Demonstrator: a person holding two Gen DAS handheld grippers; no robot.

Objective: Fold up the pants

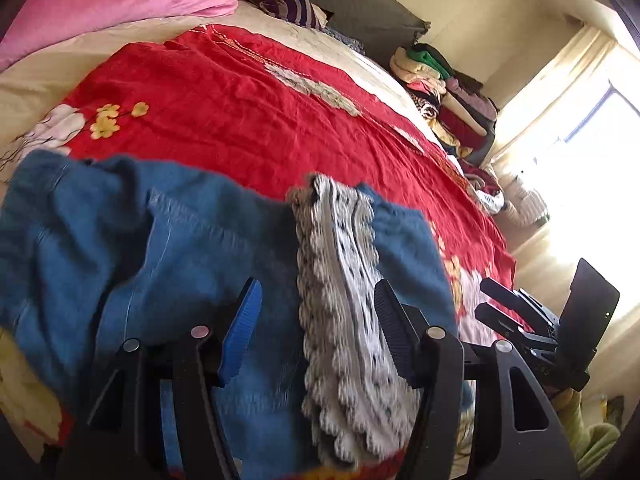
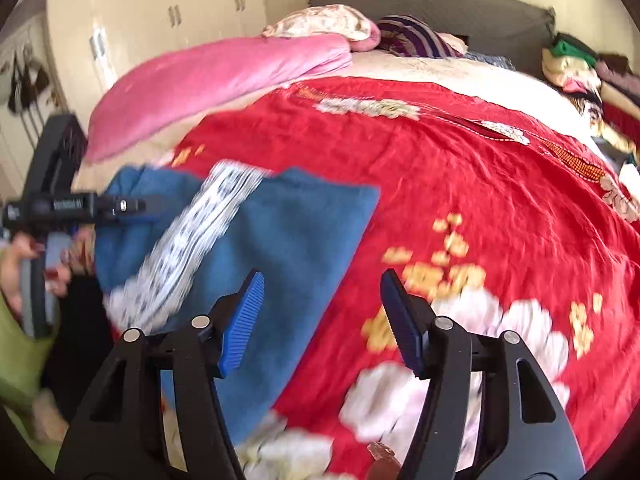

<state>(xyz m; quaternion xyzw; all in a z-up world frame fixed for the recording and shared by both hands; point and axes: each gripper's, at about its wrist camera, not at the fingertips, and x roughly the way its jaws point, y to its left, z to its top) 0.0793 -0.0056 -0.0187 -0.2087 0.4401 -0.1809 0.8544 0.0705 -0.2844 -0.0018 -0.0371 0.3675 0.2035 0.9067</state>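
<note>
Blue pants (image 1: 160, 248) with a white and grey patterned lace strip (image 1: 344, 280) lie bunched on a red floral bedspread (image 1: 248, 112). My left gripper (image 1: 318, 328) is open just over the pants, its fingers either side of the strip. In the right wrist view the pants (image 2: 288, 232) lie left of centre with the strip (image 2: 192, 240) running diagonally. My right gripper (image 2: 322, 320) is open above the pants' right edge and the bedspread (image 2: 480, 184). It also shows in the left wrist view (image 1: 496, 304) at the right. The left gripper (image 2: 140, 208) shows at the far left of the right wrist view.
A pink quilt (image 2: 208, 84) and a striped pillow (image 2: 416, 36) lie at the head of the bed. A pile of folded clothes (image 1: 448, 96) sits along the bed's far side. A bright window (image 1: 592, 152) is at right. Wardrobes (image 2: 160, 12) stand at the back left.
</note>
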